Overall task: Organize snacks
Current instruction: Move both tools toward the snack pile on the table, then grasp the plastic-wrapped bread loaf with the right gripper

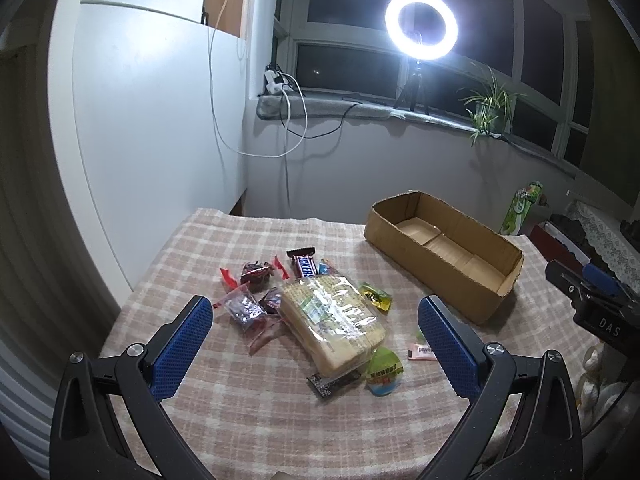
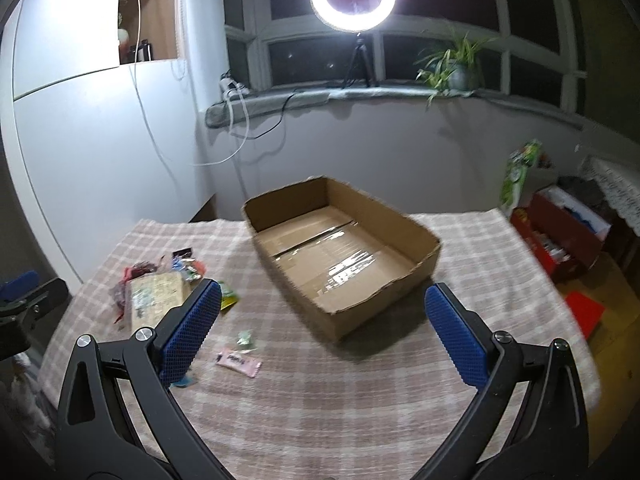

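Note:
A pile of snacks lies on the checked tablecloth (image 1: 248, 408): a large clear pack of biscuits (image 1: 332, 320), a Snickers bar (image 1: 303, 265), red-wrapped sweets (image 1: 256, 274), a yellow-green sweet (image 1: 377, 297), a green-lidded cup (image 1: 385, 372) and a pink packet (image 1: 422, 352). An empty open cardboard box (image 1: 444, 252) stands to their right. My left gripper (image 1: 316, 312) is open and empty, above the pile's near side. My right gripper (image 2: 322, 300) is open and empty in front of the box (image 2: 340, 256). The biscuits (image 2: 158, 300) and pink packet (image 2: 238, 361) lie to its left.
A ring light (image 1: 421, 26) on a tripod and a potted plant (image 1: 490, 106) stand on the windowsill behind the table. White cabinet panels (image 1: 152, 120) close off the left side. A red box (image 2: 564, 236) and clutter sit on the floor to the right.

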A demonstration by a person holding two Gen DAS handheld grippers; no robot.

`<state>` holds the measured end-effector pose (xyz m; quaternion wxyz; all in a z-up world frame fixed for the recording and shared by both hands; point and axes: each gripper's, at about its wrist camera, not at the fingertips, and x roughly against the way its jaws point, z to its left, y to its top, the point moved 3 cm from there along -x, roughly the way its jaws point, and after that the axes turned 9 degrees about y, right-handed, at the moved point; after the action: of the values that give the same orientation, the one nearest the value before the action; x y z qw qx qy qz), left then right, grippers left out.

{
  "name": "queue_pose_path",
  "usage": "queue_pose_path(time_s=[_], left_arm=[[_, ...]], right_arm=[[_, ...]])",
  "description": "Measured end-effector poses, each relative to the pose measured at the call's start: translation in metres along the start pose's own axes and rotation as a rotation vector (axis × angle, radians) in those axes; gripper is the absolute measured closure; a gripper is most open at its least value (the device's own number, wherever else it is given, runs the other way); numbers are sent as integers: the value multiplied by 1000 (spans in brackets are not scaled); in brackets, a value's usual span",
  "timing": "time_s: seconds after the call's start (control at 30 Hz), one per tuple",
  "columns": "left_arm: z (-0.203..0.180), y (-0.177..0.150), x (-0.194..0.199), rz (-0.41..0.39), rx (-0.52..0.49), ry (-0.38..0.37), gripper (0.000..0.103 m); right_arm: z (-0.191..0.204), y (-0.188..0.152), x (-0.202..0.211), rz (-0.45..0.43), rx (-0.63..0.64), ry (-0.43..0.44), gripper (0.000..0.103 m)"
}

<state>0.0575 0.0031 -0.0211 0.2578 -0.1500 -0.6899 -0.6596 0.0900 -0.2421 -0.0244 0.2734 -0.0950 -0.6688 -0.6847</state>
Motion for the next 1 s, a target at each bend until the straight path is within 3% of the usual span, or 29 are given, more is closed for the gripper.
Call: queue_pose_path(time_s=[0.27,0.4,0.6,0.67,0.77,0.87,1.0], left_arm=[[4,-4,-15,54,30,-49,2],[7,-11,-28,114,60,-107,12],[17,-25,-50,236,168,-218,21],[18,-30,-56,266,187,-242,26],[19,-37,-64,316,220,-281,28],[22,-41,-71,360,262,-322,35],[24,-46,-80,381,278,-325,36]], right_arm=[[7,-4,-27,112,-91,207,0],[17,-5,-45,195,-141,350,13],[42,-9,-72,313,-163,527,14],[48,-10,-82,350,-173,566,16],[57,-8,-95,396,-160,594,28],[62,-7,-105,437,-158,605,29],[67,-7,-123,494,-179,641,34]])
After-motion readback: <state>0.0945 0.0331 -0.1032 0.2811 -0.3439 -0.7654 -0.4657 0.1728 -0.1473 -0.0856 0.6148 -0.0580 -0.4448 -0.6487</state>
